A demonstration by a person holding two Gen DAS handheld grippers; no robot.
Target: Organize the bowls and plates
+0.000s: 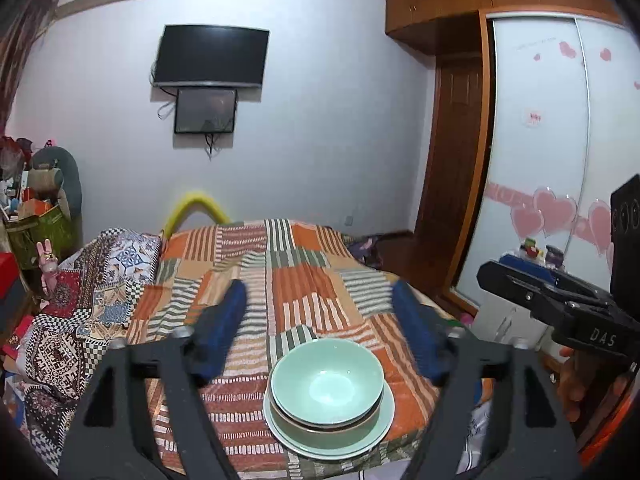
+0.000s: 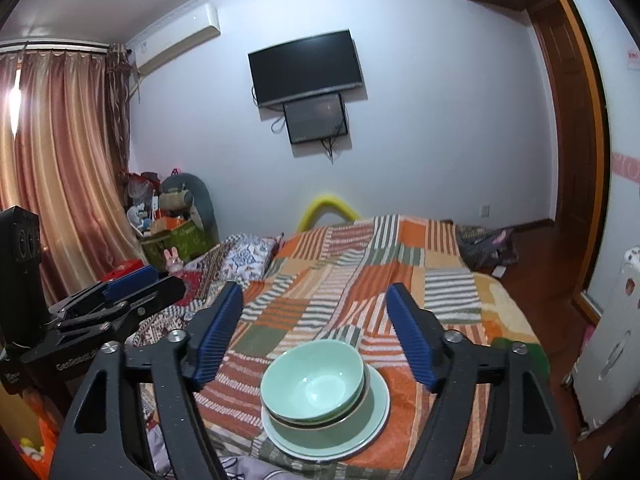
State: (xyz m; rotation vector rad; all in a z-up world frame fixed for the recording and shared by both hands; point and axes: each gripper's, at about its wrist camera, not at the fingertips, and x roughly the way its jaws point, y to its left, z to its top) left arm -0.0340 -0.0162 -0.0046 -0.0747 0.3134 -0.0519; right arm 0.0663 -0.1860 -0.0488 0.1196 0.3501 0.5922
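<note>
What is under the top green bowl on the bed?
Under the green bowl a second bowl's rim shows, then a green plate. Covered parts stay hidden.

A patchwork bedspread (image 2: 372, 264) in orange, green and striped squares is spread across the bed, with a patterned quilt (image 1: 80, 304) bunched along its left side. A yellow curved bar (image 2: 328, 204) is seen at the far end of the bed. On the pale wall a dark television (image 2: 306, 66) is mounted, a smaller dark screen (image 2: 314, 118) hung just below it. An air conditioner (image 2: 176, 46) is fixed high beside pink-gold curtains (image 2: 60, 152). Clutter (image 2: 168, 216) is piled in the corner. A sliding wardrobe door (image 1: 560, 140) is dotted with pink heart stickers (image 1: 554, 210).
</note>
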